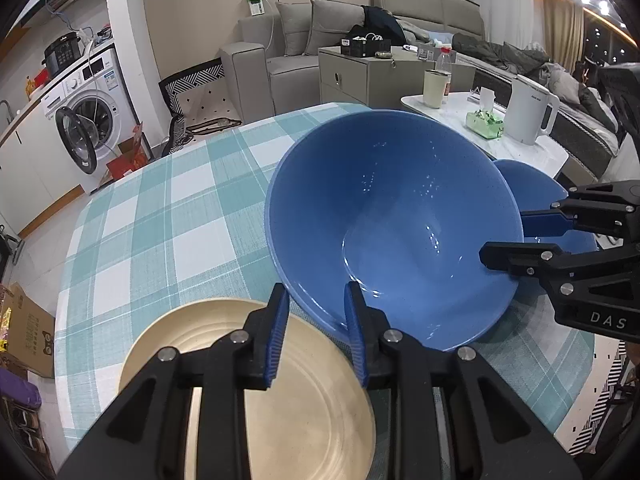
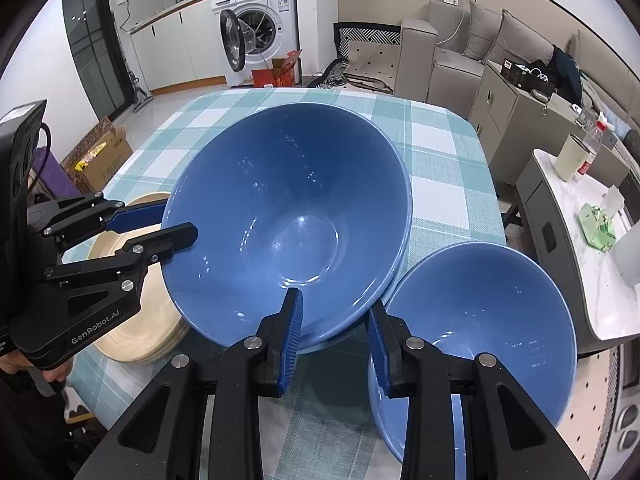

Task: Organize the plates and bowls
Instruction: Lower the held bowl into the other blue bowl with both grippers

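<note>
I have the large glossy blue ceramic bowl (image 2: 286, 224) tilted up between both tools, near the middle of the table (image 1: 160, 216) with its teal-and-white checked cloth. My left claw (image 1: 316, 334) is clamped on the bowl's rim nearest it, one finger inside and one outside. My right claw (image 2: 332, 346) straddles the opposite rim, and seen from the left camera it looks pinched on that wall (the near view leaves me less sure how firmly).

As I judge it, the sorting is in its middle. The smaller blue bowl (image 2: 480, 328) sits toward the table's right edge, still apart from the large one, so nesting or stacking the bowls remains. The pale wooden round plates (image 2: 132, 320) lie toward the left edge, and the layered edge suggests several already piled.

Hard to read: the large bowl's foot is hidden, so I cannot tell whether it still touches the cloth. My own claw cuts off the smaller bowl's near side, and the plate count is unclear.
</note>
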Tool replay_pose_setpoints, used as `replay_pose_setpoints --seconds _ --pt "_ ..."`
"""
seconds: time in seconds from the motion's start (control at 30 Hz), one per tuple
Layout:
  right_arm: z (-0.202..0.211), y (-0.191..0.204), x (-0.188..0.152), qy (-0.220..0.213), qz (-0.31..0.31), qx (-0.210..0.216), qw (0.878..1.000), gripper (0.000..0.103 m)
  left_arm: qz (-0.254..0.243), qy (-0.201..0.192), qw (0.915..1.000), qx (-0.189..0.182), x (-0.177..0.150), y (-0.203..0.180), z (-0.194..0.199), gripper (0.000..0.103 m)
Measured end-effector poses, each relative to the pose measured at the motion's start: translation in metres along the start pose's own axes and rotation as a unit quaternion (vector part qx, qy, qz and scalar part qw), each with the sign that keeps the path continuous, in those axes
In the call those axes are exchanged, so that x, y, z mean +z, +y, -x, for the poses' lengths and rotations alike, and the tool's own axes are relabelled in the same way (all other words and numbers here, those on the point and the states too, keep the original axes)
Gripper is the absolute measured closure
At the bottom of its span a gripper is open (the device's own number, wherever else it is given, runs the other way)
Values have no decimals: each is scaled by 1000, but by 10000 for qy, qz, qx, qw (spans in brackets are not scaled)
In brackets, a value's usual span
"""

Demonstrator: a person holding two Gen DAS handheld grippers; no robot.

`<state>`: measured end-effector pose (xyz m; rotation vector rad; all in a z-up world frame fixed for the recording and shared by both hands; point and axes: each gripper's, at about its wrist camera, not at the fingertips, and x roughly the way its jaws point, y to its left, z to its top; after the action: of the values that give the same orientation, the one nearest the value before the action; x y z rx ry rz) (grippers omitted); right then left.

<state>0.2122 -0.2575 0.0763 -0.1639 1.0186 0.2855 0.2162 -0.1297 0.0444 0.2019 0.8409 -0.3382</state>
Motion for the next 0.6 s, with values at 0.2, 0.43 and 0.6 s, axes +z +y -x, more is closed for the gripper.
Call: replay_pose_setpoints --seconds 0.2,0.43,0.6 --pt "0 -1 1 62 6 -4 10000 69 -51 21 10000 22 1 -3 0 73" --pt "0 2 -1 69 159 -129 9998 66 -156 76 9998 48 1 -7 -2 70" --pt "-2 5 -3 147 312 -212 9992 57 -178 84 9998 15 1 -9 -2 68"
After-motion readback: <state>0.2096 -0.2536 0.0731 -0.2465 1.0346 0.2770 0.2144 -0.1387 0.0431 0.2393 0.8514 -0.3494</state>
